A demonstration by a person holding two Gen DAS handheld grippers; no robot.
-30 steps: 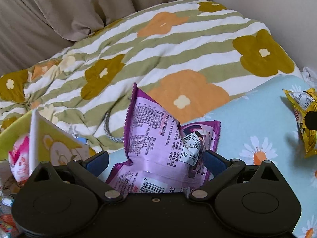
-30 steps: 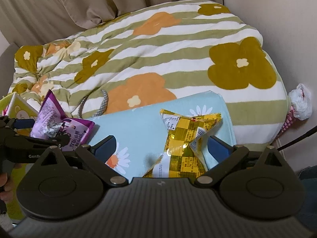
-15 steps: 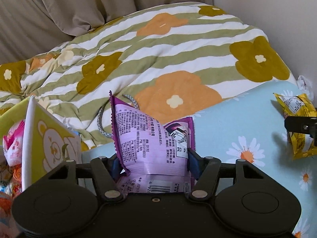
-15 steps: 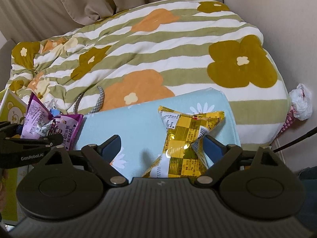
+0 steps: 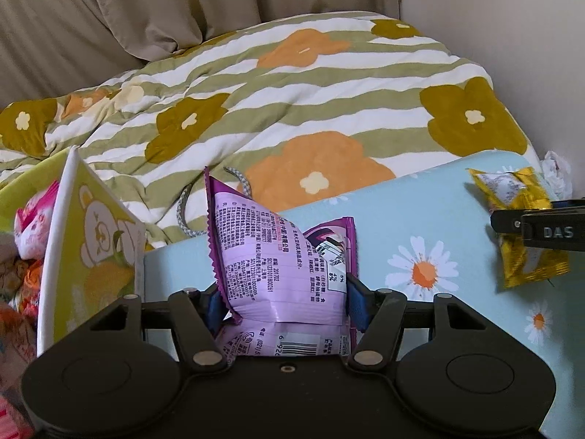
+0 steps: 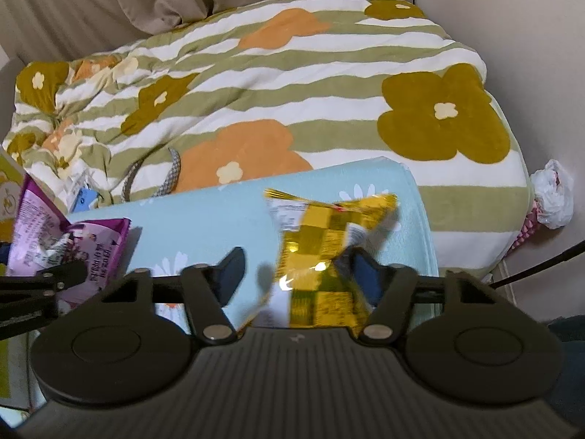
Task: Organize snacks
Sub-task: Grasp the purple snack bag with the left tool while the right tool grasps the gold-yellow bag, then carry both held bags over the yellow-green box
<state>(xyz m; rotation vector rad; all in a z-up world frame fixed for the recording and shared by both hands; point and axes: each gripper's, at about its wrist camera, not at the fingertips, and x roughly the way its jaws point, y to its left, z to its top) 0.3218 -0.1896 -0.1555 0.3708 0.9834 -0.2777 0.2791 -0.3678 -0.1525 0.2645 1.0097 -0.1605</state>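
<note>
Left wrist view shows the left gripper (image 5: 283, 301) clamping the purple snack packet (image 5: 270, 274), upright between its pads, the bear-print box (image 5: 87, 252) just leftward; right wrist view shows the right gripper (image 6: 298, 274) closing around the yellow snack packet (image 6: 325, 252), its left pad apart.

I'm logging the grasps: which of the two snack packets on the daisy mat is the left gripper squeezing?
The purple packet: the left gripper pinches it between its blue pads. The yellow packet sits between the closing right gripper.
</note>
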